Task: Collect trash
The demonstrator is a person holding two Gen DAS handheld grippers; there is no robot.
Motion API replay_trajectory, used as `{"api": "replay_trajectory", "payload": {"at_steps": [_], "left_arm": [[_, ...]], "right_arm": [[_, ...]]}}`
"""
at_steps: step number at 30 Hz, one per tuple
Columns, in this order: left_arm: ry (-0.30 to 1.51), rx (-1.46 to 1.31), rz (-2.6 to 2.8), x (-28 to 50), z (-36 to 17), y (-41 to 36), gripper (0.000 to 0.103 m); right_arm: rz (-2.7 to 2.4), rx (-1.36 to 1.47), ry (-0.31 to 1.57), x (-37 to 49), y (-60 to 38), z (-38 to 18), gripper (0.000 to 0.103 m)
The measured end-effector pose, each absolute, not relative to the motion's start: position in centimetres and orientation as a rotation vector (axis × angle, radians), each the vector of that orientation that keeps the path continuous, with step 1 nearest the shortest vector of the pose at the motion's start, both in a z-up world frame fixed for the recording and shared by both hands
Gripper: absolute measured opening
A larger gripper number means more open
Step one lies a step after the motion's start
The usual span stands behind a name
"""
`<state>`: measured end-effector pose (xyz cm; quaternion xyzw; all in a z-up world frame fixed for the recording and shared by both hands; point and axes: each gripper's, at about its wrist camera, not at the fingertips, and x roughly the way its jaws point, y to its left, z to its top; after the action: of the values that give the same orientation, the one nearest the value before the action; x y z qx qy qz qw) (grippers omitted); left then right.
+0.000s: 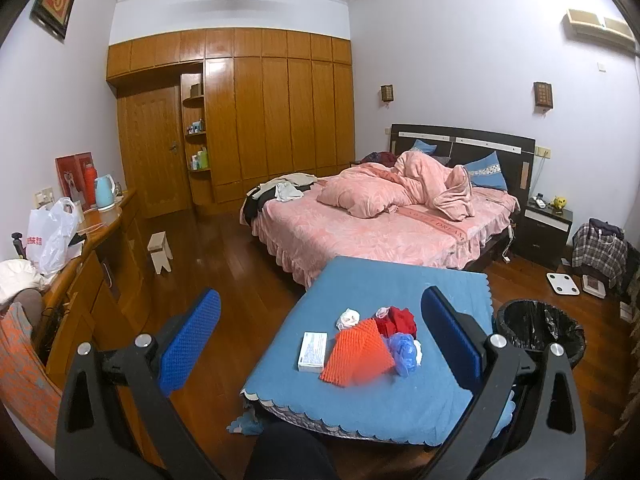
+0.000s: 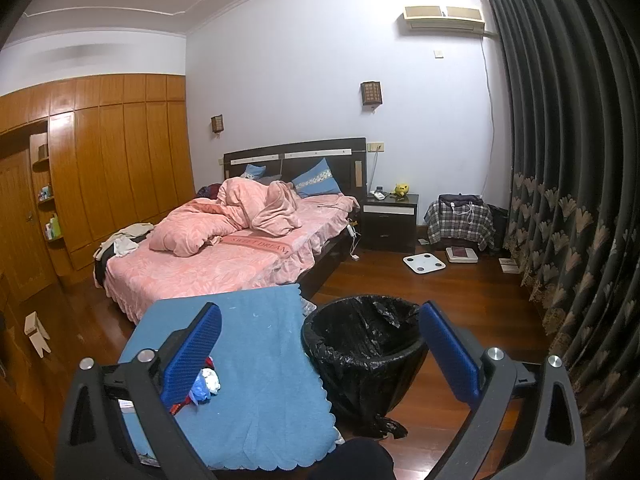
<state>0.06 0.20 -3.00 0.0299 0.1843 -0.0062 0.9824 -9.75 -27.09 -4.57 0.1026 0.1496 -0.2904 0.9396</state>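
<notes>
A small table under a blue cloth (image 1: 400, 392) held a heap of trash: a white box (image 1: 312, 352), orange foam netting (image 1: 356, 354), red scraps (image 1: 398, 320) and a blue crumpled piece (image 1: 404, 348), possibly plastic. A black-lined bin (image 2: 362, 344) stood on the floor just beside the table. The left gripper (image 1: 320, 340) and right gripper (image 2: 320, 356) both hung wide apart, holding nothing. The light netting could slip from the jaws, or the loose cloth could drag and spill the heap.
</notes>
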Motion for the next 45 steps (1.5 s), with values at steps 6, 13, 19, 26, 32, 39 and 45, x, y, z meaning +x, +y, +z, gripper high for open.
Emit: {"api": "replay_trajectory", "payload": {"at_steps": [6,13,19,26,32,39,45], "left_arm": [[0.376,0.061,-0.014,0.1,-2.2,0.2,0.098],[0.379,0.059,-0.014,0.2,-2.2,0.2,0.098],[0.381,0.060,-0.014,0.2,-2.3,0.3,0.098],[0.383,0.059,-0.014,0.2,-2.3,0.3,0.098],[0.385,0.059,-0.014,0.3,-2.8,0.4,0.098],[0.387,0.058,-0.015,0.4,-2.7,0.4,0.098],[0.388,0.057,-0.016,0.4,-2.7,0.5,0.098]], "right_arm": [[-0.597,0.199,0.306,-9.6,-26.4,-4.7,0.097],[-0.597,0.198,0.306,-9.5,-26.3,-4.8,0.097],[-0.597,0.199,0.308,-9.3,-26.3,-4.8,0.097],[-0.597,0.194,0.307,-9.3,-26.2,-4.8,0.097],[-0.598,0.193,0.306,-9.4,-26.1,-4.8,0.097],[-0.598,0.192,0.305,-9.4,-26.1,-4.8,0.097],[-0.596,0.192,0.306,-9.3,-26.1,-4.7,0.097]]}}
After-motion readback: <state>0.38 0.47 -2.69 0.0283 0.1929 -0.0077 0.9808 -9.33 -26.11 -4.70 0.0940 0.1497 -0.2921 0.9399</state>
